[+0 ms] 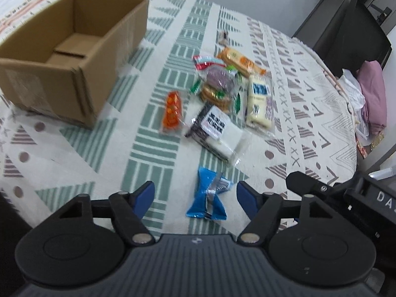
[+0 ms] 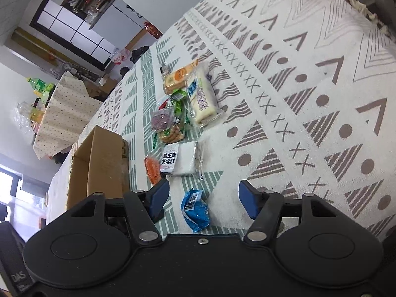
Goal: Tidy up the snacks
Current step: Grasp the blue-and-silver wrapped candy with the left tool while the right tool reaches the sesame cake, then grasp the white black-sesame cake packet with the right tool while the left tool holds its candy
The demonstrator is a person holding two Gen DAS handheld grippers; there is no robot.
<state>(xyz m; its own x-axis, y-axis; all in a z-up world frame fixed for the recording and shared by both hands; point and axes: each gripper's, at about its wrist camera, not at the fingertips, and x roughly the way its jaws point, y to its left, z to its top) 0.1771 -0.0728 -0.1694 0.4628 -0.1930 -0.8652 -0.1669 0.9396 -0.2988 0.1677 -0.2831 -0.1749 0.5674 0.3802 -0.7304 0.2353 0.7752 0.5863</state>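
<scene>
Blue foil snack pack [image 1: 206, 195], crinkled, lies between jaws of left gripper [image 1: 195, 194] and right gripper [image 2: 204, 198]; both sets apart, pads not touching it. Beyond jaws: heap of clear-wrapped snacks [image 1: 222, 94], orange pack [image 1: 172, 111]. Open cardboard box [image 1: 71, 57] far-left, on patterned woven cloth [image 1: 309, 113].

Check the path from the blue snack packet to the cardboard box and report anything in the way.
Nothing visible blocks it. The blue snack packet lies alone on the patterned cloth; bare cloth runs from it to the open cardboard box. The orange packet sits just right of that line.
</scene>
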